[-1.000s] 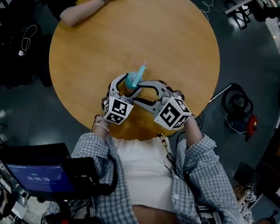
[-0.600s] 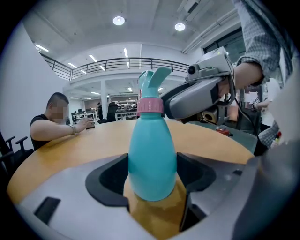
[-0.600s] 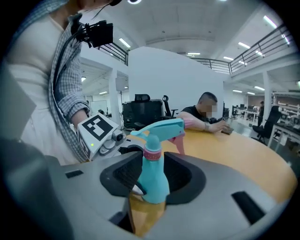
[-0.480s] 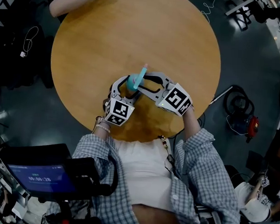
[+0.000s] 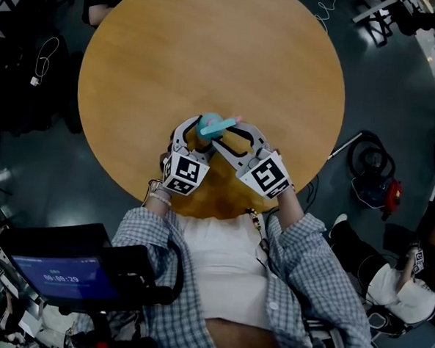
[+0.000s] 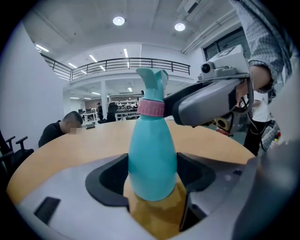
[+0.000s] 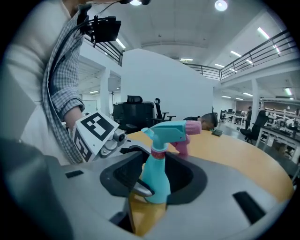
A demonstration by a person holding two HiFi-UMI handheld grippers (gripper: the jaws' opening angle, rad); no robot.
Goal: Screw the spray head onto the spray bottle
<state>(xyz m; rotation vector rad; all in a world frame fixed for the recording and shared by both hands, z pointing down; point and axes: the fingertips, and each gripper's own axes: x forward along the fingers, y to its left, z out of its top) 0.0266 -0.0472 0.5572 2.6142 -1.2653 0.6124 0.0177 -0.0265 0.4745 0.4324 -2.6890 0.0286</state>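
A teal spray bottle point(image 6: 152, 159) stands upright near the front edge of the round wooden table point(image 5: 210, 51). My left gripper point(image 5: 198, 129) is shut on its lower body. The teal spray head point(image 7: 169, 131), with a pink nozzle and trigger, sits on the neck above a pink collar point(image 6: 151, 108). My right gripper point(image 5: 231, 128) reaches in from the right at collar height. Its jaws have just been closing and now press on the spray head's base. In the head view the nozzle point(image 5: 222, 125) points right. The left gripper's marker cube point(image 7: 96, 133) shows beside the bottle.
A person point(image 6: 65, 124) rests head-down at the table's far side. On the dark floor to the right lie a vacuum cleaner point(image 5: 371, 179) and a seated person point(image 5: 401, 291). A screen point(image 5: 64, 274) sits at my lower left.
The right gripper closed on the spray head and rolled, swinging the nozzle from pointing away to pointing right. The left gripper and bottle stayed put. The arm at the far table edge left the view.
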